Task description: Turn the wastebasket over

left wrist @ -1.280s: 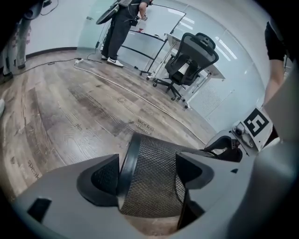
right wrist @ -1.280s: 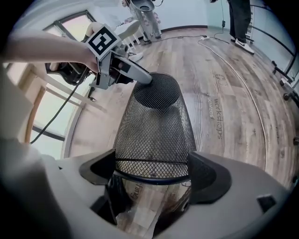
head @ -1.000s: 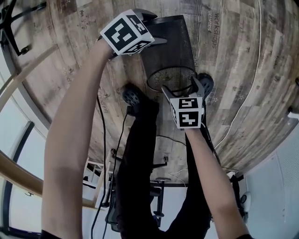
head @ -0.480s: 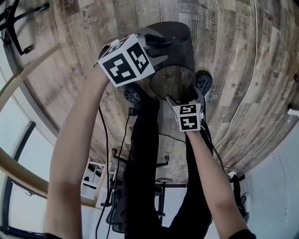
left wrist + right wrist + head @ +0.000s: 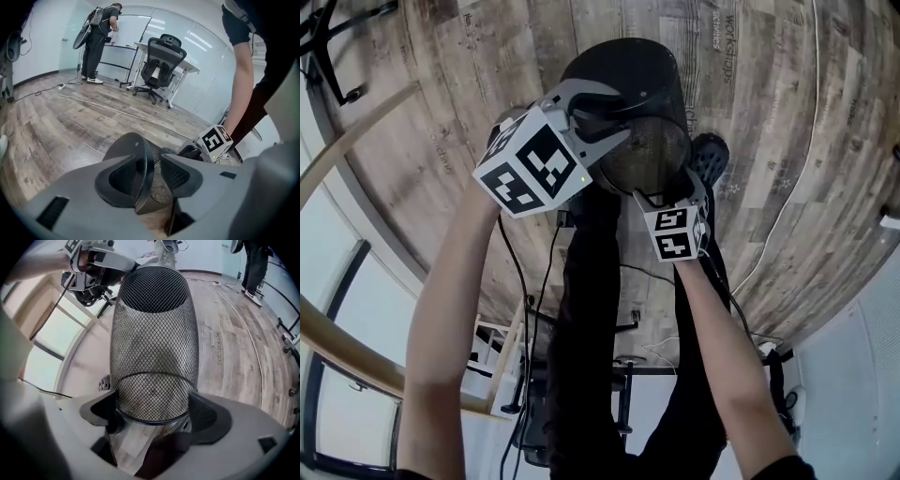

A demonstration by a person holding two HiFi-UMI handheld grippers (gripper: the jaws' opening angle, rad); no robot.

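The black mesh wastebasket point(image 5: 628, 70) hangs tilted above the wooden floor, solid base away from me and open mouth toward my legs. My left gripper point(image 5: 605, 112) has just been closing and is now shut on the edge of that base; in the left gripper view the dark base rim point(image 5: 140, 159) stands edgewise between the jaws of the left gripper point(image 5: 152, 171). My right gripper point(image 5: 668, 192) is open at the mouth. In the right gripper view the wastebasket point(image 5: 154, 333) rises ahead and its rim sits between the spread jaws of the right gripper point(image 5: 152, 416).
My legs and black shoes point(image 5: 710, 155) are right under the basket. A white cable point(image 5: 802, 141) runs over the floor at the right. A curved wooden rail point(image 5: 356, 131) borders the left. Farther off are an office chair point(image 5: 161, 61), a desk and a standing person point(image 5: 98, 37).
The basket lay on its side on the floor; its base end has now been lifted and swung toward me. The left jaws closed on the base edge. The right gripper shifted slightly with the rim.
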